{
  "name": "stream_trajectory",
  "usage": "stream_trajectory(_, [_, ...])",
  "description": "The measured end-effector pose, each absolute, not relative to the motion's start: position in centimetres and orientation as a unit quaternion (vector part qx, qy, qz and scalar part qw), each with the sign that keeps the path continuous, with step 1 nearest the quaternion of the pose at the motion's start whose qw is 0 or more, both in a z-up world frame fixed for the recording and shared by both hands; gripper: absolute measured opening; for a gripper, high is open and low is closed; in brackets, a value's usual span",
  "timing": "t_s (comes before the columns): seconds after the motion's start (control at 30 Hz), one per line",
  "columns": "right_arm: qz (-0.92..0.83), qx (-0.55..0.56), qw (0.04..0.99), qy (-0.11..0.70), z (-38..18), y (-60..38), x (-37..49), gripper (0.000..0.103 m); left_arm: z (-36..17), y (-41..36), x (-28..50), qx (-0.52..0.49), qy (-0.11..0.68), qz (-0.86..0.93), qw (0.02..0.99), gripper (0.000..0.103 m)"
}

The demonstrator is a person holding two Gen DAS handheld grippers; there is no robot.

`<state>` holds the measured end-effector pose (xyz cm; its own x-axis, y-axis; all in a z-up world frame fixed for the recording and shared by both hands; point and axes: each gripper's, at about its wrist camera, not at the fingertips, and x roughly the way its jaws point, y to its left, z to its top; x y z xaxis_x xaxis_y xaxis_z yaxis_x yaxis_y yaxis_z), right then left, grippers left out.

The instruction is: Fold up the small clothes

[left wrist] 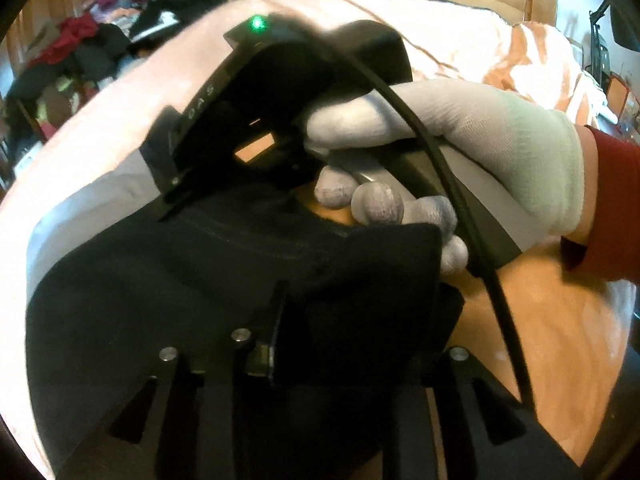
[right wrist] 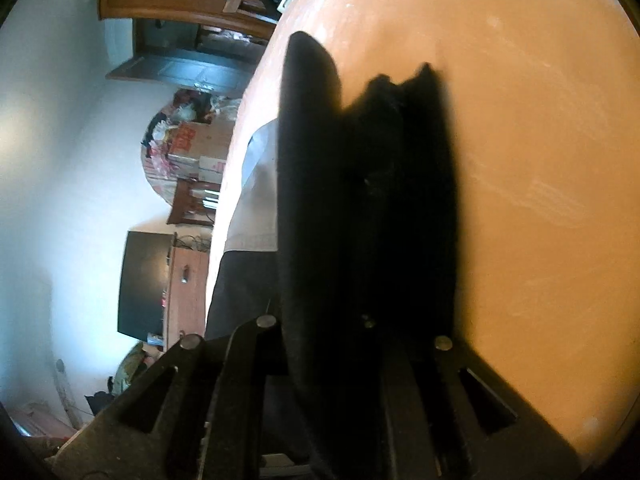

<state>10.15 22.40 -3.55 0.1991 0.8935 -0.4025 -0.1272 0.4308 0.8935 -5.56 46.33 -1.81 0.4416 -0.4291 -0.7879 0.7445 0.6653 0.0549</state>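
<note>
Looking down your left gripper (left wrist: 340, 344), you've got a black garment (left wrist: 168, 280) bunched right up between the fingers, filling the lower middle of the frame. The jaws look pulled in on the fabric, though the cloth covers the tips so you can't see the actual contact. The rest of the garment spreads out to the lower left over an orange bedsheet (left wrist: 540, 320).

Upper middle of that same view is your right gripper (left wrist: 172, 196), held in a white-gloved hand (left wrist: 460, 140) with a red sleeve (left wrist: 616, 200) showing at the right edge. A green light (left wrist: 257, 23) glows on top of the tool body and a black cable (left wrist: 460, 200) loops down across the glove. Its front end sits down at the far edge of the black cloth.

From the right wrist view, the black garment (right wrist: 360, 200) stands up in a thick fold through the centre of the frame, wedged between the right gripper (right wrist: 360, 320) fingers, closed in around it as far as you can tell. Orange sheet (right wrist: 540, 160) fills the right side.

Upper left in the left view there's a messy clothes pile (left wrist: 80, 40), well apart from everything.
</note>
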Motion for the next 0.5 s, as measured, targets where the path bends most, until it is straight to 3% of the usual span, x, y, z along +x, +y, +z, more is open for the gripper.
stream_trajectory(0.2, [0.391, 0.381, 0.662, 0.513, -3.8, 22.2, 10.7, 0.008, -2.0, 46.6, -5.6, 0.198, 0.393, -0.360, 0.822, 0.033])
stream_trajectory(0.27, [0.388, 0.379, 0.649, 0.534, -3.3, 21.7, 9.8, 0.016, -1.7, 46.4, -7.6, 0.195, 0.401, -0.356, 0.821, 0.033])
stream_trajectory(0.5, [0.392, 0.349, 0.634, 0.568, -2.1, 20.3, 4.1, 0.026, 2.8, 54.7, -13.3, 0.086, 0.388, -0.358, 0.845, 0.038])
